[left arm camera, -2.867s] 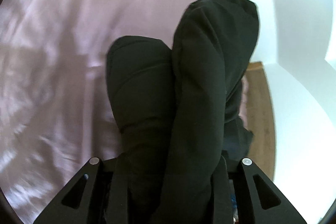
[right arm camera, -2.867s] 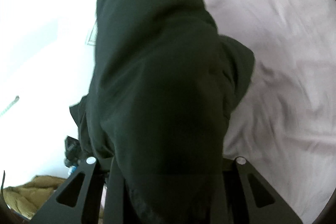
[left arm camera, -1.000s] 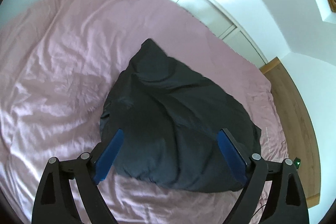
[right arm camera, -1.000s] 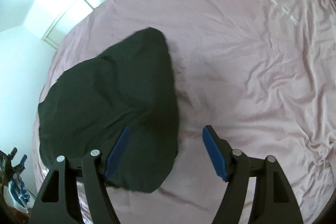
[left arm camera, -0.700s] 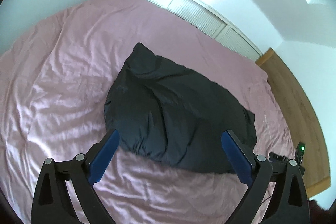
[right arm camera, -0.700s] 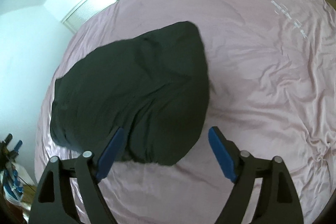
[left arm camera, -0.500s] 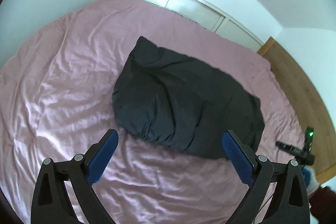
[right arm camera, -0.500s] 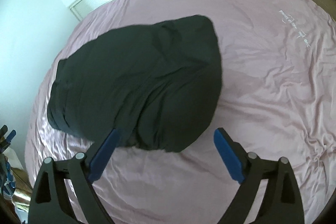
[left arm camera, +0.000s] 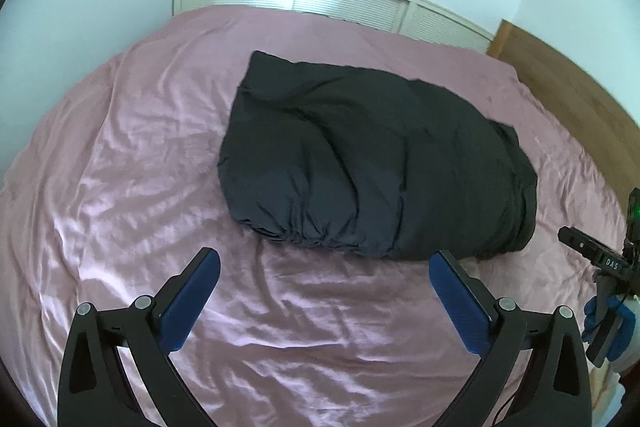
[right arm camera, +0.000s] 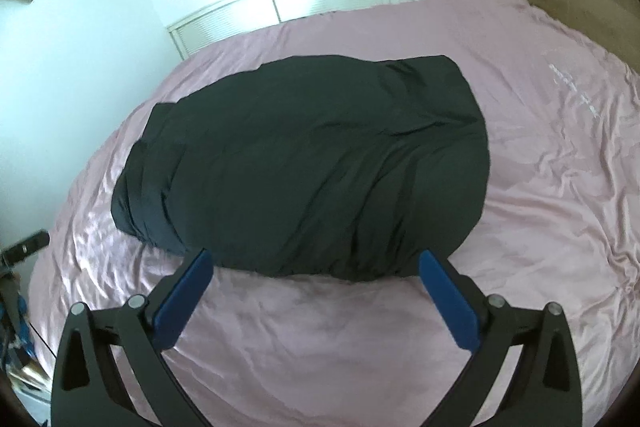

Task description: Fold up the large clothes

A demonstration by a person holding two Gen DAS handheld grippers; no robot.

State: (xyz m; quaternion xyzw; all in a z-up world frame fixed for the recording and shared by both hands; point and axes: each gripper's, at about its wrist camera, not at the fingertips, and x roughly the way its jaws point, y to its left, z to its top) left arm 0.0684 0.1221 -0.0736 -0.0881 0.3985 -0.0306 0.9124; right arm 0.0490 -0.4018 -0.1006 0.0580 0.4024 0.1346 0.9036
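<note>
Bed (left arm camera: 132,163), wrinkled pink sheet; folded black garment (left arm camera: 372,163) lying mid-bed.

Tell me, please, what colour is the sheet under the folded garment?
Pale pink sheet, plain apart from small white lettering; it shows best in the right wrist view, beneath the black garment.

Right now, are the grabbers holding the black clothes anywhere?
No, nothing is held. The left gripper and right gripper are both open, and the folded black garment lies loose on the pink bed sheet.

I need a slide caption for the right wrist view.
Open right gripper above a folded black garment on the pink bedsheet.
</note>
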